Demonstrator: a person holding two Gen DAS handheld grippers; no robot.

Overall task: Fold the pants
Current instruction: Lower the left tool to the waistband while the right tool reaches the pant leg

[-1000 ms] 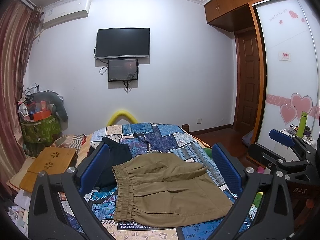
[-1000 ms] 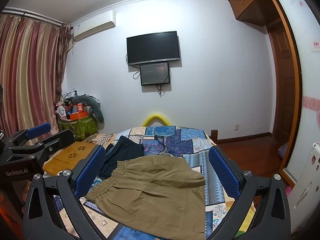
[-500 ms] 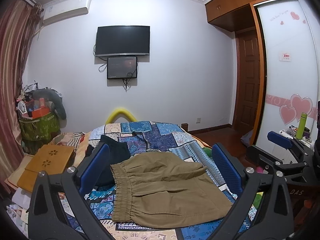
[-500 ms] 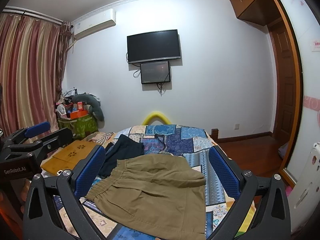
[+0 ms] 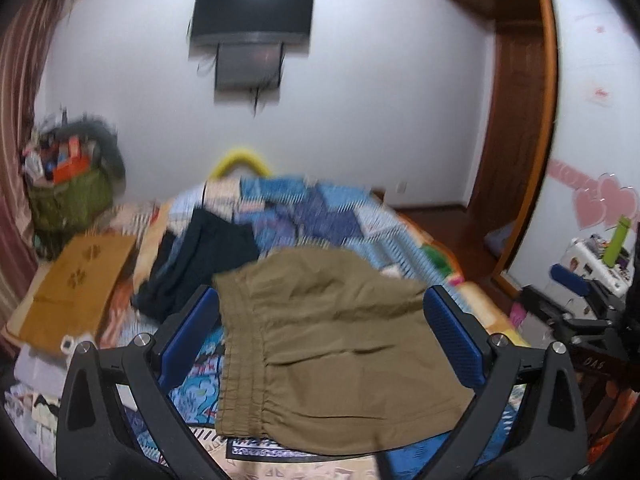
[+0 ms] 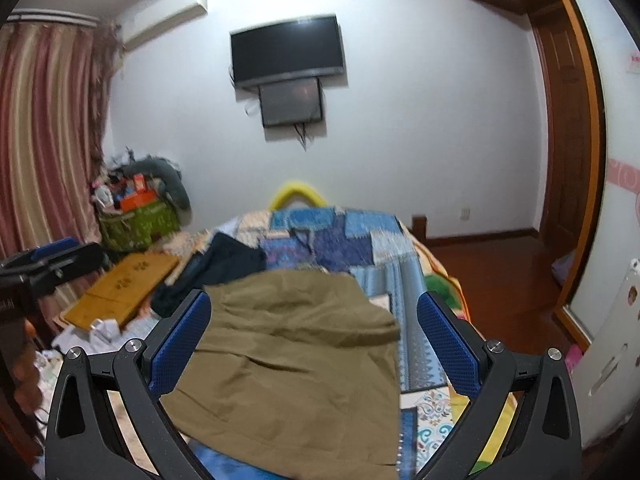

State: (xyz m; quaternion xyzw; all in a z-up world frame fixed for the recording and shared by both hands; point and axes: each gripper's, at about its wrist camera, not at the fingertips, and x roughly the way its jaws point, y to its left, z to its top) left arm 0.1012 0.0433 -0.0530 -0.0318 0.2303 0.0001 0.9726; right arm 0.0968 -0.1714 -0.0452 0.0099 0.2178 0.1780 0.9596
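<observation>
One green basket [image 5: 70, 200] stands in the corner by the striped curtain [image 6: 44, 140], heaped with an orange box and other clutter too blurred to name; a grey plush thing drapes over its top. The khaki pants [image 5: 328, 344] lie flat on the patchwork bedspread [image 5: 320, 220], elastic waistband towards the left, with a dark garment [image 5: 204, 256] just beyond them, its edge touching or tucked under the khaki cloth. The left gripper [image 5: 322, 338] hovers above the pants with its blue pads spread wide, holding nothing; the waistband shows just inside its left finger. The right gripper [image 6: 314, 340] likewise hangs over the pants, fingers wide apart and empty, the cloth filling the gap between them.
</observation>
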